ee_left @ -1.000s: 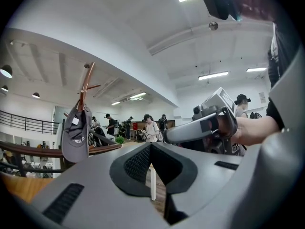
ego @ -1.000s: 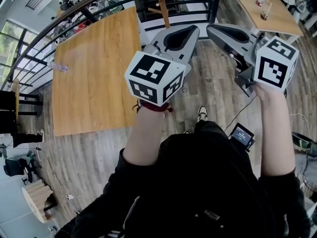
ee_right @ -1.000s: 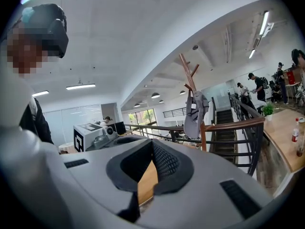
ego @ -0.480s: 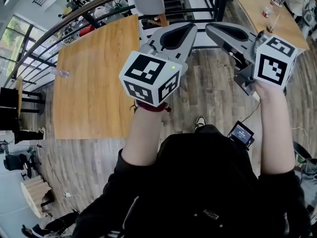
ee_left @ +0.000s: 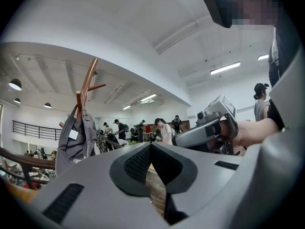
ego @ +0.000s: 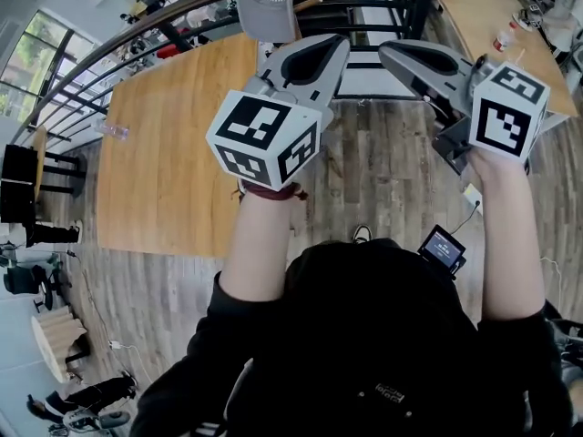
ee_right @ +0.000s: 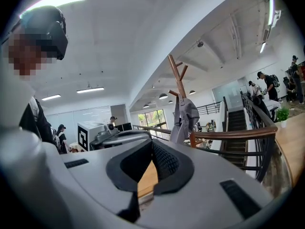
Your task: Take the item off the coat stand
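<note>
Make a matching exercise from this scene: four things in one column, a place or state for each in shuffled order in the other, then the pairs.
Things
1. grey cap
2. plastic bottle
3. right gripper
4. small screen

Places or states
A. on the wooden table, near its edge
B. jaws together, nothing held
C. hangs on the coat stand
D. close beside the person, at waist level

Pairs: 1-C, 2-A, 3-B, 4-D

Grey L gripper [ego: 333,45], R gripper [ego: 392,55] w/ b&w marker cubes [ego: 262,139]; black top [ego: 383,335]; red wristband [ego: 269,190].
</note>
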Motion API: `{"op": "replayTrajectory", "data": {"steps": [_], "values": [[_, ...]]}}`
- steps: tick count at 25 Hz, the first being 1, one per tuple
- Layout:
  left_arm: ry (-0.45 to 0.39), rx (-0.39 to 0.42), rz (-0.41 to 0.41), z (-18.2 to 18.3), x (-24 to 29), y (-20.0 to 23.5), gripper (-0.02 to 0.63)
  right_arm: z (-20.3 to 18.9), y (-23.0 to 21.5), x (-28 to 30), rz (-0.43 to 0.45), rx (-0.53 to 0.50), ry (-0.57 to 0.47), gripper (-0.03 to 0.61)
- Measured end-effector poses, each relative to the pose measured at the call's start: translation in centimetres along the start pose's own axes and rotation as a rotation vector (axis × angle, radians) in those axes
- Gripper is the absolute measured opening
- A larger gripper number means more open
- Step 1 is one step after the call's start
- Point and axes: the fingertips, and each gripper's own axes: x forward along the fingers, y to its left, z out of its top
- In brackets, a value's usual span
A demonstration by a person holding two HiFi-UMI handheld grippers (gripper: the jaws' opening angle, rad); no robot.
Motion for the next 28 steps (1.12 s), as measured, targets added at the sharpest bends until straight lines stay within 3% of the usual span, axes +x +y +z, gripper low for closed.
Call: {"op": "replayTrajectory", "data": {"steps": [7, 16, 28], "values": [[0.006, 0.003, 0.043, -0.3, 0.6, 1.1, 0.005, 0.0, -1.6, 0.1, 0.026, 0.012, -0.016, 0.017], [-0.002, 0.038, 0.028, 0.2, 2.0, 2.1, 0.005, 0.6, -3.1, 1.0, 0.030, 0.010, -0.047, 0.017], [-0.039, 0.046, 0.024, 1.6, 5.3, 9.6, 0.005, 3.8, -8.0, 6.2, 0.016, -0.008, -0.055, 0.017]]}}
